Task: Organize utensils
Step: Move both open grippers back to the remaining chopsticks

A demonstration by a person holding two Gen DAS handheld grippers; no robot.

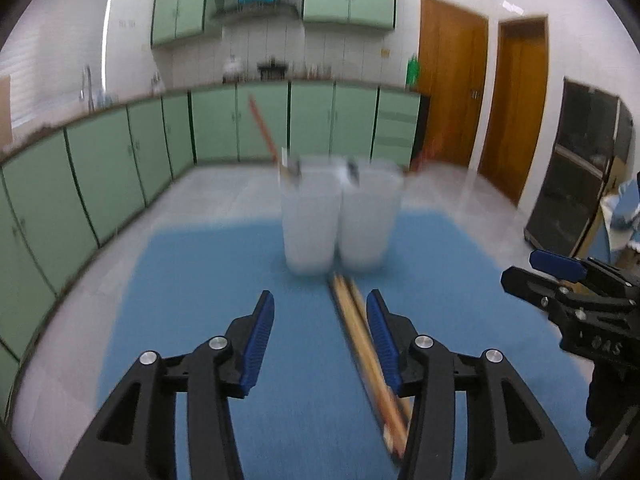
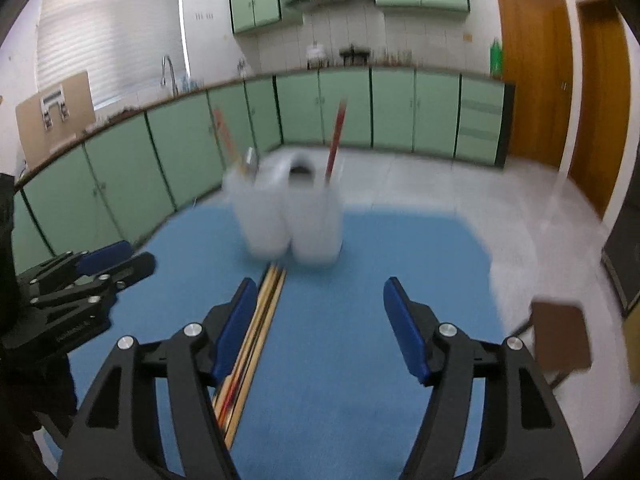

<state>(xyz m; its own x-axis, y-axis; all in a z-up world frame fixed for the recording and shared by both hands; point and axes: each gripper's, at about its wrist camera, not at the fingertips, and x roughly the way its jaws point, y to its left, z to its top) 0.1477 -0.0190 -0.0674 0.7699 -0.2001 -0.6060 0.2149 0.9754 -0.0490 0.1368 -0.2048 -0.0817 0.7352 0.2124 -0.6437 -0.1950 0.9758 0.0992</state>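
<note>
On the blue mat (image 1: 208,280) that covers the worktop we see two translucent white containers (image 1: 336,220) standing side by side and touching, toward the far edge of the mat. A red-handled utensil (image 1: 262,126) leans out of the left container, and another red stick (image 2: 335,140) stands in the right one; motion blur keeps us from telling what kind of utensils they are. A bundle of wooden chopsticks (image 1: 366,352) lies flat on the mat, running from just in front of the containers back toward us. Our left gripper (image 1: 320,310) hangs above the mat with its jaws parted and nothing between them; the chopsticks show just inside its right-hand finger, but we cannot tell that anything touches them. Our right gripper (image 2: 320,300) has its jaws spread wider, also with nothing held, and in its own view the chopsticks pass under its left-hand finger. Each gripper shows at the edge of the other's view, so the two sit near each other with the chopsticks between them. Green cabinets (image 1: 120,160) line the room behind.
</note>
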